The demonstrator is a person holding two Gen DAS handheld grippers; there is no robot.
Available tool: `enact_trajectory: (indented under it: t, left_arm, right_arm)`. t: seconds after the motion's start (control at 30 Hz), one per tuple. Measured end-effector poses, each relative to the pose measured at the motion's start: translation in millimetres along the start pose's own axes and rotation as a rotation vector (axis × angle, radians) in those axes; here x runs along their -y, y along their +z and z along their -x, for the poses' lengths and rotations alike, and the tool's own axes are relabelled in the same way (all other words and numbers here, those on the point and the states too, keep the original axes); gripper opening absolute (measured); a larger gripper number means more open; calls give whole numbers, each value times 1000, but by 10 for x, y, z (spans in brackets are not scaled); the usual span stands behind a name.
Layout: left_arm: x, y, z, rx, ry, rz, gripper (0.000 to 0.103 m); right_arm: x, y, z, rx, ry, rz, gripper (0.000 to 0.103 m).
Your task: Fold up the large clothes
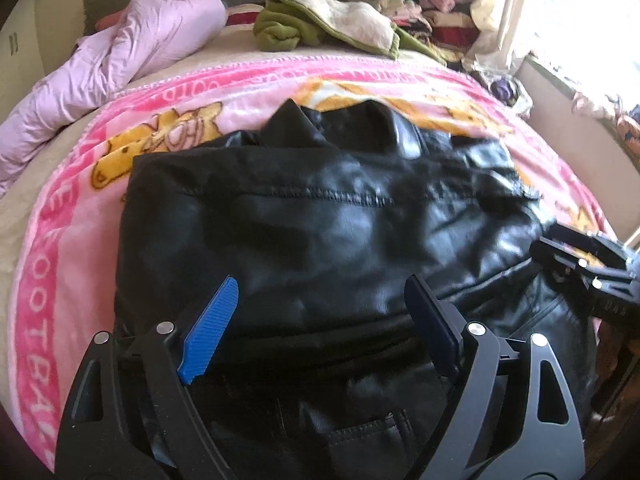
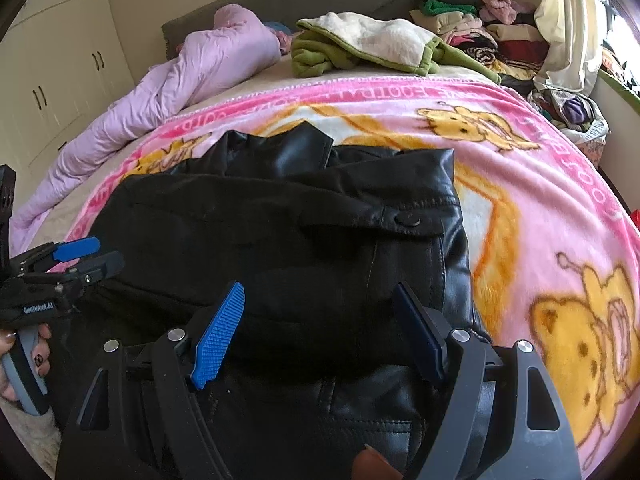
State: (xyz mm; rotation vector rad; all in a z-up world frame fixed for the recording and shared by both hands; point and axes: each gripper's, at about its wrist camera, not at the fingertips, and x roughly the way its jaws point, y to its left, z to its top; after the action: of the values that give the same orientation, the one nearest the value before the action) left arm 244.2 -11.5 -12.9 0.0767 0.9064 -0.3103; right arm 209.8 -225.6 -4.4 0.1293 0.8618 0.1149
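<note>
Pink blanket bears black jacket, collar pointing headboardward; both grippers gape empty.

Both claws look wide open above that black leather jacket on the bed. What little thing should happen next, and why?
Probably lower both claws to the near hem of the black jacket and close on it. The left claw and the right claw both stand open with nothing between the pads, and the jacket lies partly folded on the pink blanket, so a fresh grip seems needed before another fold.

Black tongs, blue ribbed pads
</note>
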Motion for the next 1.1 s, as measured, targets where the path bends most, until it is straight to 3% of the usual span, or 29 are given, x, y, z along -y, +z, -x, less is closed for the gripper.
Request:
enact_trajectory:
  t: [0.2, 0.57, 0.9, 0.97, 1.1]
  left_arm:
    - [88, -57, -143, -31, 42, -51, 81]
    - [48, -55, -229, -36, 30, -28, 84]
    - [64, 13, -52, 8, 31, -21, 85]
    - [68, 38, 15, 24, 36, -21, 93]
    - [59, 85, 166, 54, 17, -1, 94]
  right_arm:
    - [81, -84, -178, -52, -21, -7, 76]
    - [70, -62, -231, -65, -35, -5, 81]
    - [87, -59, 87, 22, 5, -43, 88]
    - [69, -60, 135, 31, 4, -38, 88]
    - [-2, -50, 241, 61, -4, -17, 91]
